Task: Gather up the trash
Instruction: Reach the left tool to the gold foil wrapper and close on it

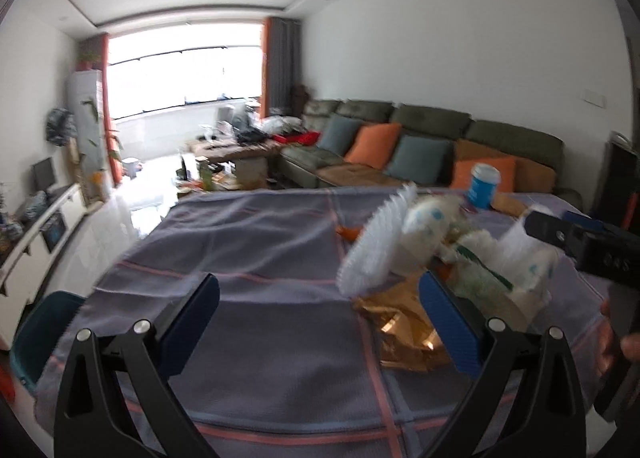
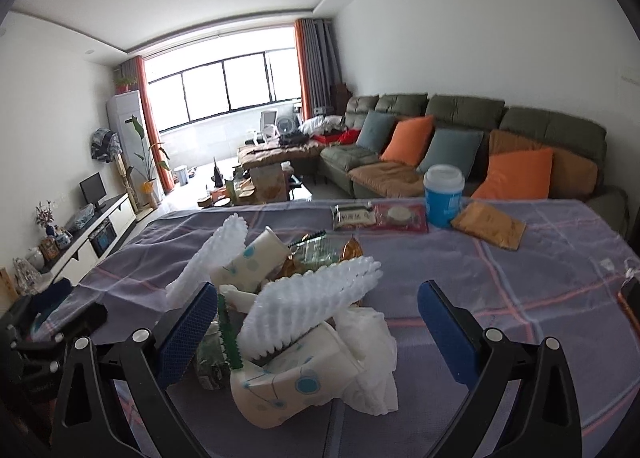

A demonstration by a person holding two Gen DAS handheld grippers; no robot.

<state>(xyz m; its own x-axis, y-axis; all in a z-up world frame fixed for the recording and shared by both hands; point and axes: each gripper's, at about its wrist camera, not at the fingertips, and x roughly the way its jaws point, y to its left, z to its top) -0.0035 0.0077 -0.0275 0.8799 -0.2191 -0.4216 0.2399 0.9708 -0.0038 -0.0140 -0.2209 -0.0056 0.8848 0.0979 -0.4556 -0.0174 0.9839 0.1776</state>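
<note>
Both tongs were spread wide and held nothing. The right tongs hovered low over the counter, a surface draped in a purple checked cloth, with the trash pile lying between and just ahead of its blue pads. Working outward from that pile: a crumpled white tissue and a dotted paper cup on its side formed the near edge, white foam netting lay across the top, and a second dotted cup and more foam netting sat just behind. The left tongs approached the same pile from its other side, with a crumpled gold wrapper beside one pad. Beyond the pile, toward the counter's far edge, stood an upright blue cup with a white lid, flanked by flat packets and a brown pouch; whether these counted as trash could not be told. A teal bin sat past the counter's edge, well apart from the pile. Judging by this, collection had hardly begun: the pile lay on the counter, ungripped.
</note>
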